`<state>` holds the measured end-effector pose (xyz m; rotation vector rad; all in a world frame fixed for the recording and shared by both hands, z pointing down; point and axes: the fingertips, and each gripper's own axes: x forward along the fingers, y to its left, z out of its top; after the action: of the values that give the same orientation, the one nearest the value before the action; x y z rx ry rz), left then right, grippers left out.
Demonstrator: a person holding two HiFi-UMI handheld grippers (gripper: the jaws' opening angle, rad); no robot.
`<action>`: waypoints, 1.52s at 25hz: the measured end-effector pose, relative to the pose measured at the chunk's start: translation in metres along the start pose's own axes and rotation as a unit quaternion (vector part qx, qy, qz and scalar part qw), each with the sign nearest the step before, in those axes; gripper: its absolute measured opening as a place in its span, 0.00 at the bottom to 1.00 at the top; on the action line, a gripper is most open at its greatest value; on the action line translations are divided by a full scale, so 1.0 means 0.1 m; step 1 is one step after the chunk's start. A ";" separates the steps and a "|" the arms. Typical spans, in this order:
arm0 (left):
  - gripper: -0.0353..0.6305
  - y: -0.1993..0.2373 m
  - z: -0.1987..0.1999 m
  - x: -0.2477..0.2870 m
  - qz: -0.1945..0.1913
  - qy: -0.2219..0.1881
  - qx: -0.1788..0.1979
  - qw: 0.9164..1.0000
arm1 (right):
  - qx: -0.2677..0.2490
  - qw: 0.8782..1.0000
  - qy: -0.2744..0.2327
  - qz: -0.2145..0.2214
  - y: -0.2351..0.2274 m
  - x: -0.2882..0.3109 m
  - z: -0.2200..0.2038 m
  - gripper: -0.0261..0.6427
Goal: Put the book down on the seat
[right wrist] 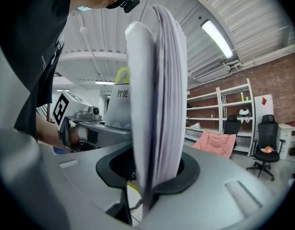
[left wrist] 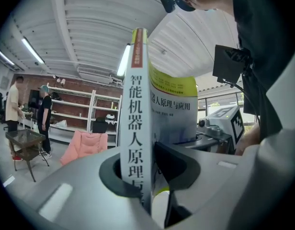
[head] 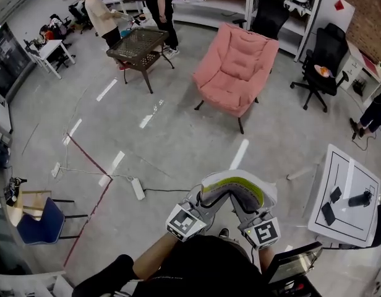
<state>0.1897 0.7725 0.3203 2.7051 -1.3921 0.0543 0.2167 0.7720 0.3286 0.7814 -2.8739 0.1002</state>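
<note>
A thick book [head: 235, 189] with a white and yellow-green cover is held up close to my body, bowed between both grippers. My left gripper [head: 201, 204] is shut on its spine edge; in the left gripper view the spine [left wrist: 136, 123] stands upright between the jaws of that gripper [left wrist: 140, 176]. My right gripper [head: 241, 210] is shut on the page edge, and in the right gripper view the pages [right wrist: 159, 99] rise from that gripper [right wrist: 147, 176]. The seat, a pink armchair [head: 235, 67], stands well ahead across the floor, also seen small as the armchair [left wrist: 87, 145] and the armchair [right wrist: 217, 143].
A dark wicker table [head: 138, 44] stands left of the armchair, with two people [head: 104, 14] behind it. Black office chairs [head: 326, 60] and shelves line the back right. A white table [head: 349, 193] is close on my right, a blue chair [head: 45, 223] at the left, and a power strip [head: 138, 189] with cables lies on the floor.
</note>
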 end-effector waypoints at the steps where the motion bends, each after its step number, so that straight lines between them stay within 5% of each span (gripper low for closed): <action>1: 0.20 0.13 0.01 -0.02 -0.001 0.000 -0.002 1.000 | -0.002 1.000 0.002 -0.001 0.01 0.12 0.03 0.23; 13: 0.20 1.05 -0.09 0.14 -0.031 0.032 -0.026 0.999 | 0.025 0.998 0.051 -0.021 -0.21 1.02 0.04 0.23; 27: 0.20 1.82 0.04 1.67 0.020 0.077 0.002 0.997 | 0.055 0.998 -0.008 0.032 -1.84 1.68 0.10 0.24; 34: 0.20 2.13 -0.01 2.02 0.029 0.090 -0.004 0.995 | 0.046 0.997 0.044 0.041 -2.22 1.96 0.13 0.24; 38: 0.20 2.44 -0.08 2.10 0.023 0.086 -0.017 0.996 | 0.052 0.997 0.029 0.042 -2.30 2.27 0.03 0.25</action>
<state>0.1129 0.4623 0.3613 2.5715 -1.3909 0.2593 0.1399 0.4606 0.3699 0.6639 -2.8660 0.2799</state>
